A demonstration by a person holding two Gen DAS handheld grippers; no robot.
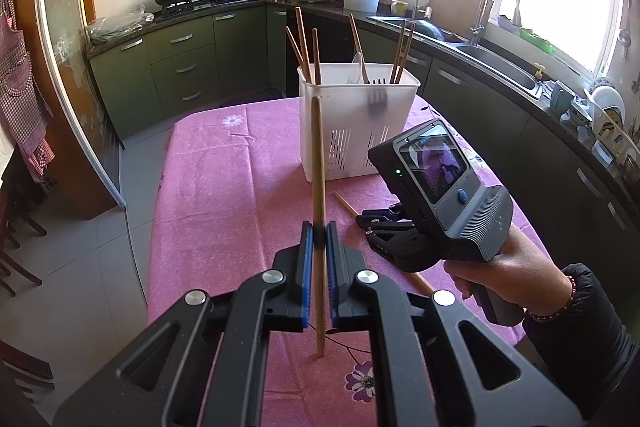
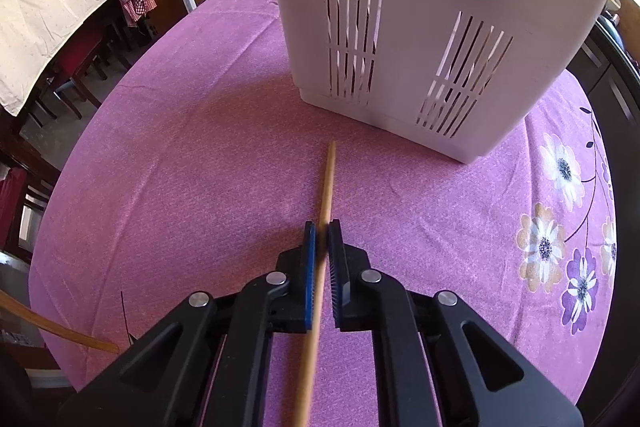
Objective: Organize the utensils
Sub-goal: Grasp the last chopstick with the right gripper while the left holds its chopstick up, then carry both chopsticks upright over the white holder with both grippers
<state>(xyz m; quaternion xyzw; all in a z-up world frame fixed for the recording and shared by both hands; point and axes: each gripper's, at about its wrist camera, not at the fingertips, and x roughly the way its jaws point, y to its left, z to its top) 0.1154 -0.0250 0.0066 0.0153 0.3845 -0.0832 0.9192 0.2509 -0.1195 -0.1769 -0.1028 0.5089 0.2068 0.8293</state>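
Two chopsticks [image 1: 318, 187] gripped; only left view shows both.

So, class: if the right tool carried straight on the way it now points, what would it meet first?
Most likely the pink tablecloth, since the right tool tilts steeply down, shut on a chopstick lying on the cloth. The white utensil basket stands farther ahead; depth is hard to judge.

left wrist: downward, wide | right wrist: steeper, close | shared: holder [image 1: 357, 119] [image 2: 432, 27]
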